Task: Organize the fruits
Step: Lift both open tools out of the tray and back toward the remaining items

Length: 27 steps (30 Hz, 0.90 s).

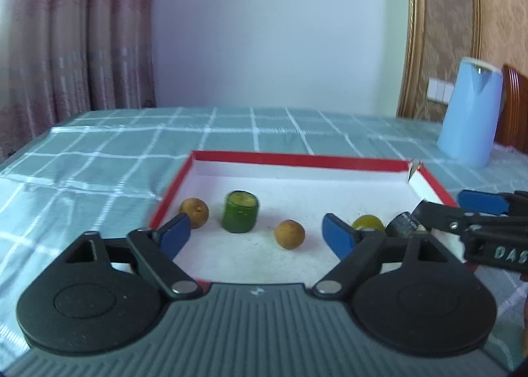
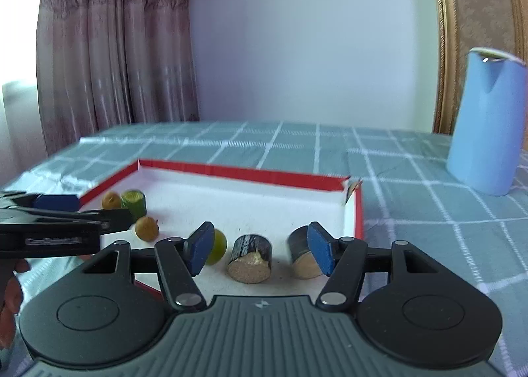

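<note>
A shallow white tray with a red rim [image 1: 297, 159] [image 2: 250, 174] lies on the checked cloth. In it are two brown round fruits [image 1: 194, 212] [image 1: 289, 234], a green cylinder piece [image 1: 241, 212], a yellow-green fruit [image 2: 217, 246] and two dark-skinned cut cylinders [image 2: 249, 258] [image 2: 302, 255]. My left gripper [image 1: 256, 233] is open over the tray's near left part, with nothing held. My right gripper [image 2: 260, 245] is open too; one dark cylinder lies ahead between its pads, untouched. The right pad [image 2: 318, 248] hides part of the other cylinder.
A light blue jug [image 2: 488, 126] [image 1: 468, 119] stands on the cloth at the far right. A curtain hangs at the left, and a wooden chair back [image 1: 516, 106] shows behind the jug. Each gripper shows at the edge of the other's view, close alongside.
</note>
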Available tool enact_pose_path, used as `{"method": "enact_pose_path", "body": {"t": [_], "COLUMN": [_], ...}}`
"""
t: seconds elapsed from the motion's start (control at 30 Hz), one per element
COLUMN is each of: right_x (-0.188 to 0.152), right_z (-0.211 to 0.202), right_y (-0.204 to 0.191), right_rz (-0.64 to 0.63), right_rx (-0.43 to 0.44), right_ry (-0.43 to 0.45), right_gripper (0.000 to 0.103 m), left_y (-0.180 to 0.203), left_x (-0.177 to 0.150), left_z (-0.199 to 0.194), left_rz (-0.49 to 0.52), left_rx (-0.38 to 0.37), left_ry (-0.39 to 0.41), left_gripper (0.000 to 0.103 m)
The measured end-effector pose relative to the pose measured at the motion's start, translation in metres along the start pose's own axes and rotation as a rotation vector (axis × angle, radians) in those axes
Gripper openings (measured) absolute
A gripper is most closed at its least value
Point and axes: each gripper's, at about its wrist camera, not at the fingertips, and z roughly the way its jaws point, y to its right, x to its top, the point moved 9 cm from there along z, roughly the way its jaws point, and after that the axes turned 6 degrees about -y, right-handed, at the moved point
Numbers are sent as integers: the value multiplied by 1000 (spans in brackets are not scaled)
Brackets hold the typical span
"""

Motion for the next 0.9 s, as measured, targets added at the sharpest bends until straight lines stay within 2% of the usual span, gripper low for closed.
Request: {"method": "enact_pose_path", "body": {"t": [0.1,0.17,0.3,0.4,0.5,0.67,0.73,0.83,0.9], "right_x": [-2,-7,-23,-31,-34,-36,-38,-43,-49], "right_z": [-17,-23,-33,-39,-45,-45,-43,-43,-46], "right_y": [4,3,-3,-10,-15,-14,-14,-12,-11], "right_rz": [28,34,-3,-41,-73,-77,-79,-86,-100], "right_rx": [28,57,86,86,80,78,79,86,103], "right_ry": [38,32,15,15,30,22,5,-29,-43], "right_gripper": [73,73,73,73,73,73,73,73,73], "left_y": [-13,-20,-24,-21,-20,-23,-22,-16,-11], "left_x": [-11,-20,-33,-42,-45,-53,-58,-65,-67], "left_z": [-16,-24,-41,-36,-36,-49,-54,-56,-53], "left_rz": [-41,-72,-43,-22,-8,-4,50,159,203], "left_rx": [-25,-39,-30,-29,-15,-74,-102,-73,-81], "left_ry": [9,-11,9,-39,-51,-58,-66,-65,-79], "left_gripper": [90,90,90,90,90,90,90,89,87]}}
